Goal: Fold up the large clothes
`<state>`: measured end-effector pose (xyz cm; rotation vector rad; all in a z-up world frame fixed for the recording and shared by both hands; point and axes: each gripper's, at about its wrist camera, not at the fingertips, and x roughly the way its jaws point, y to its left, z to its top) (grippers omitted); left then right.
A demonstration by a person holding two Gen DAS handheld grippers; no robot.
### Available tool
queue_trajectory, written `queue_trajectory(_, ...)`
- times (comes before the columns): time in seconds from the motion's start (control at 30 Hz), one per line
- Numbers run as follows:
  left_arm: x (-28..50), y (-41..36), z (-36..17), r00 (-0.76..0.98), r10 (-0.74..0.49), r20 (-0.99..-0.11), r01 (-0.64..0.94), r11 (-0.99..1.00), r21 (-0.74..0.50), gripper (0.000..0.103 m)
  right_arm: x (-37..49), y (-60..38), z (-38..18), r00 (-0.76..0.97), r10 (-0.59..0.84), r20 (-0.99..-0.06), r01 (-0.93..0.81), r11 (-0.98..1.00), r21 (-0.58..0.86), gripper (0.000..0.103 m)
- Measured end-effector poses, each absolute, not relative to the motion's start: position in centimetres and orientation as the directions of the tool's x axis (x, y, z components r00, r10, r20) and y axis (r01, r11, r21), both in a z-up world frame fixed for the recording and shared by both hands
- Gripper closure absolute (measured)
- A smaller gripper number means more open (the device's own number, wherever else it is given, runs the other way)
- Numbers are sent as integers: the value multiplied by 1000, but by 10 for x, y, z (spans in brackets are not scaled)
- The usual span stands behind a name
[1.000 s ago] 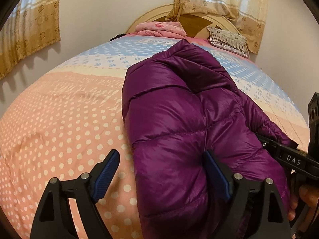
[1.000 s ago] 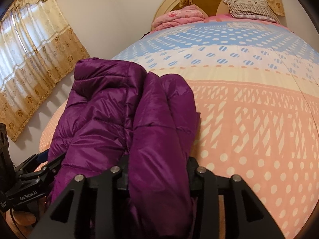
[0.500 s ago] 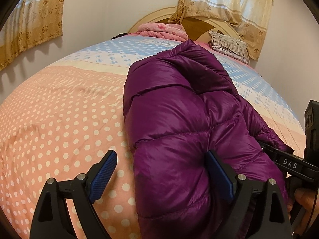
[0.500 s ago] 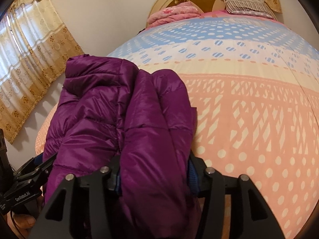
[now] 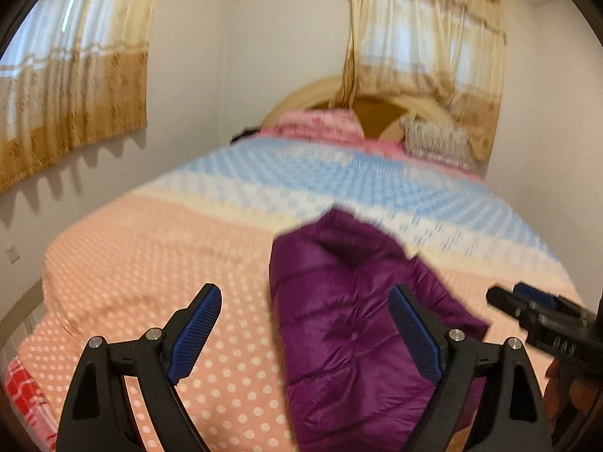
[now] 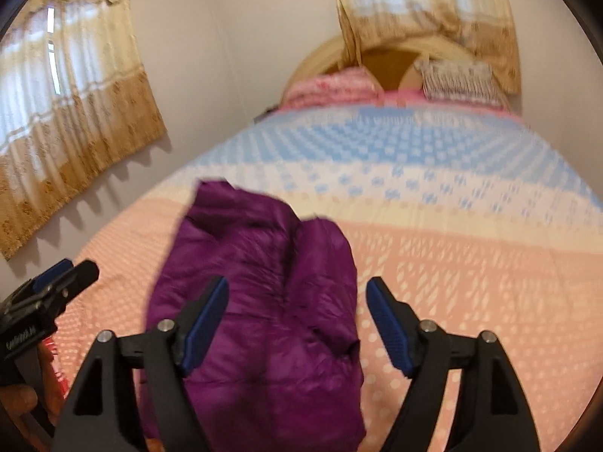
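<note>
A purple puffer jacket (image 5: 350, 324) lies folded lengthwise on the bed (image 5: 158, 271), its hood end pointing to the headboard. My left gripper (image 5: 305, 324) hangs open above the jacket's left edge, touching nothing. My right gripper (image 6: 297, 320) hovers over the jacket (image 6: 264, 293); its jaws are opening and the blue pads stand clear of the fabric. Each gripper shows in the other's view: the right gripper (image 5: 527, 309) at the right edge, the left gripper (image 6: 64, 275) at the left edge. Both views are blurred by motion.
The bedspread (image 6: 471, 263) is peach with white dots, turning blue toward the head. A pink folded quilt (image 5: 320, 124) and a grey pillow (image 5: 437, 143) lie at the wooden headboard (image 5: 380, 105). Curtains (image 5: 75, 83) hang on the left wall and behind the bed.
The right gripper let go of the jacket fold and opened wide. Both grippers rose and pulled back, so the jacket now looks smaller and lies lower in both views.
</note>
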<state>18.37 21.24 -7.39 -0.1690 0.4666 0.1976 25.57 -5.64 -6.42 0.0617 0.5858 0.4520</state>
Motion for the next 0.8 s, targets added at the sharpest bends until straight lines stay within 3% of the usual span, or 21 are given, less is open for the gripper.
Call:
queue_trajectory(0.13, 152, 210, -37, 915, 143, -377, -208, 968, -138, 12, 224, -47, -34, 765, 449, -462, -435, 889, 144, 18)
queue_trajectory(0.37, 130, 199, -7, 945, 117, -306, -167, 975, -145, 12, 203, -47, -14, 799, 456, -392, -442, 887, 132, 13)
queue_trajectory(0.8, 130, 200, -10, 944, 108, -310, -161, 975, -150, 12, 194, -55, -14, 792, 474, -385, -456, 878, 144, 13)
